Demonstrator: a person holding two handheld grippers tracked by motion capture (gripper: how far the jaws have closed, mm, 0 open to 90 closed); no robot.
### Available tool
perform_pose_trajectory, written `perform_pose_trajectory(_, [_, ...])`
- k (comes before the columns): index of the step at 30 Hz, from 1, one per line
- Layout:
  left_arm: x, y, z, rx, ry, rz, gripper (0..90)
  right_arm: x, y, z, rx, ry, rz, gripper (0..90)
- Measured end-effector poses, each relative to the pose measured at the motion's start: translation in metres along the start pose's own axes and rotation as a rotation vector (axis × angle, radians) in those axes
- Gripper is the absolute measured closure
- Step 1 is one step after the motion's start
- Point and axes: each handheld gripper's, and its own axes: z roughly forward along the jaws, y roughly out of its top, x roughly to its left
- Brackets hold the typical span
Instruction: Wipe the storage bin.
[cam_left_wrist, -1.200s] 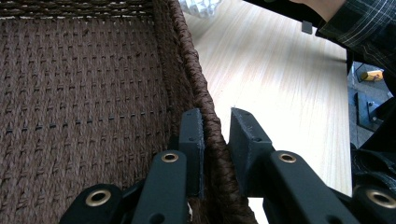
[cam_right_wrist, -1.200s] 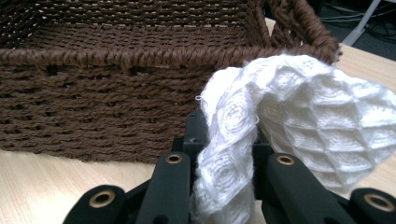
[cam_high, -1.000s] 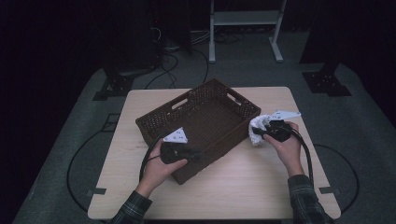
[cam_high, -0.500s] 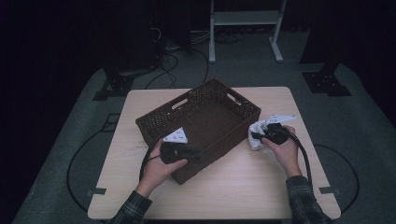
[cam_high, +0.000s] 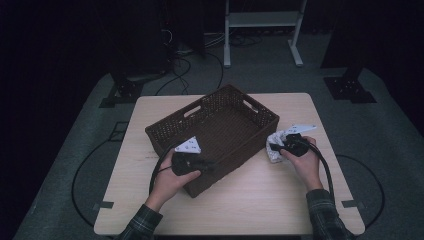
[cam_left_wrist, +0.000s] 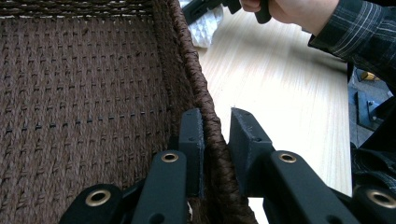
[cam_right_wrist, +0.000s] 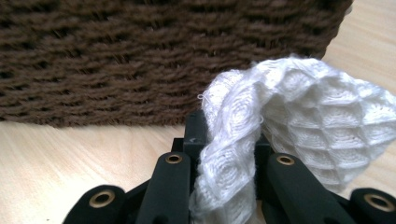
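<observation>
Left tool (cam_left_wrist: 212, 154) clamped on basket (cam_high: 220, 131) rim, steadying it. Right tool (cam_right_wrist: 224, 154) pinching white cloth (cam_right_wrist: 299, 126) on tabletop (cam_high: 260, 195) beside basket's wall. Lift cloth clear of the rim before releasing inside.

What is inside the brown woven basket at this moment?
The basket looks empty: its woven floor is bare in the high view and the left gripper view. The white cloth lies outside, beside its right wall. The near corner's floor is hidden by the left gripper.
</observation>
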Motion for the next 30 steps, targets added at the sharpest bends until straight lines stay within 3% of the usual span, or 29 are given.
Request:
perform_pose_trajectory(18, [0.0, 0.0, 0.0, 0.003, 0.0, 0.0, 74.5, 0.017, 0.028, -0.04, -0.158, 0.02, -0.054, 76.4])
perform_pose_trajectory(30, [0.0, 0.0, 0.0, 0.003, 0.0, 0.0, 74.5, 0.023, 0.028, -0.033, -0.134, 0.031, -0.064, 76.4])
